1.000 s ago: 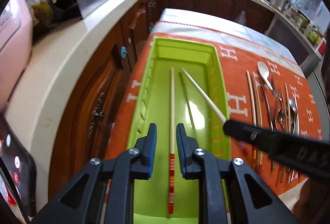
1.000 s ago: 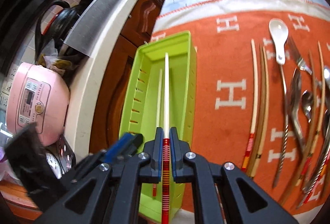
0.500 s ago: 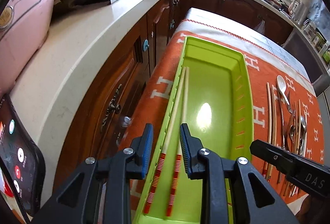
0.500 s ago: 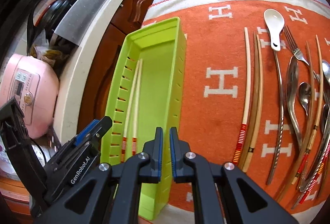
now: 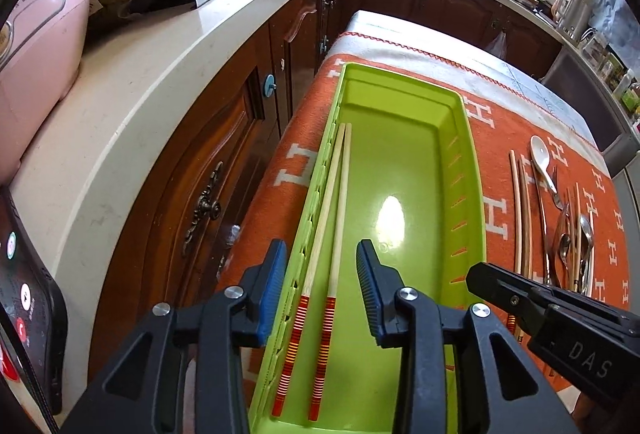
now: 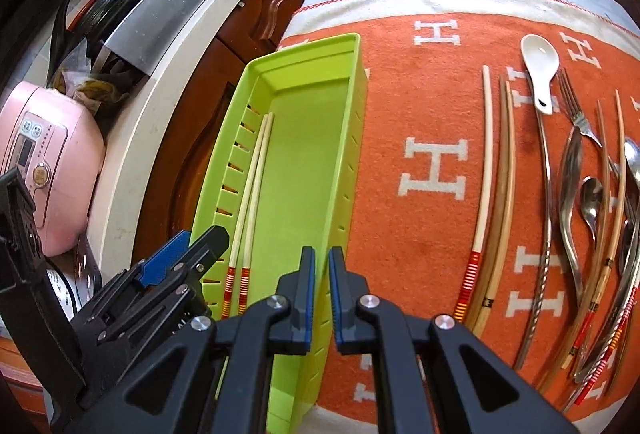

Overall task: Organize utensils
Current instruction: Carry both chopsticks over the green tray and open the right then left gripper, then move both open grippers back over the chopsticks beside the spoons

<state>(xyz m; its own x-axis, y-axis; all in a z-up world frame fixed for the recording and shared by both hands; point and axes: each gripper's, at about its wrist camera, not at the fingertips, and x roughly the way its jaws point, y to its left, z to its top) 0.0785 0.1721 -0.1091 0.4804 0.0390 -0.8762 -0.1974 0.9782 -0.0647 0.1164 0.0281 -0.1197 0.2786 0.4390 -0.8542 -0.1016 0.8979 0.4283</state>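
Observation:
A green tray (image 5: 468, 170) (image 6: 344, 170) lies on the orange cloth. Two pale chopsticks with red-striped ends (image 5: 332, 234) (image 6: 250, 202) lie side by side along its left wall. My left gripper (image 5: 322, 266) is open and empty above their striped ends. My right gripper (image 6: 322, 266) is nearly shut and empty, above the tray's right wall near its front end. More chopsticks (image 6: 486, 170), a white spoon (image 6: 540, 66), a fork (image 6: 578, 110) and metal spoons (image 6: 570, 186) lie in a row on the cloth to the right.
A cream counter (image 5: 120, 106) with a pink rice cooker (image 6: 44, 162) runs along the left, with brown cabinets (image 5: 224, 170) below it. A phone (image 5: 24, 314) lies at the counter's near end. The table's front edge is just under the grippers.
My right gripper let the second chopstick go into the tray beside the first and moved right. My left gripper opened wider and shifted left over both chopsticks.

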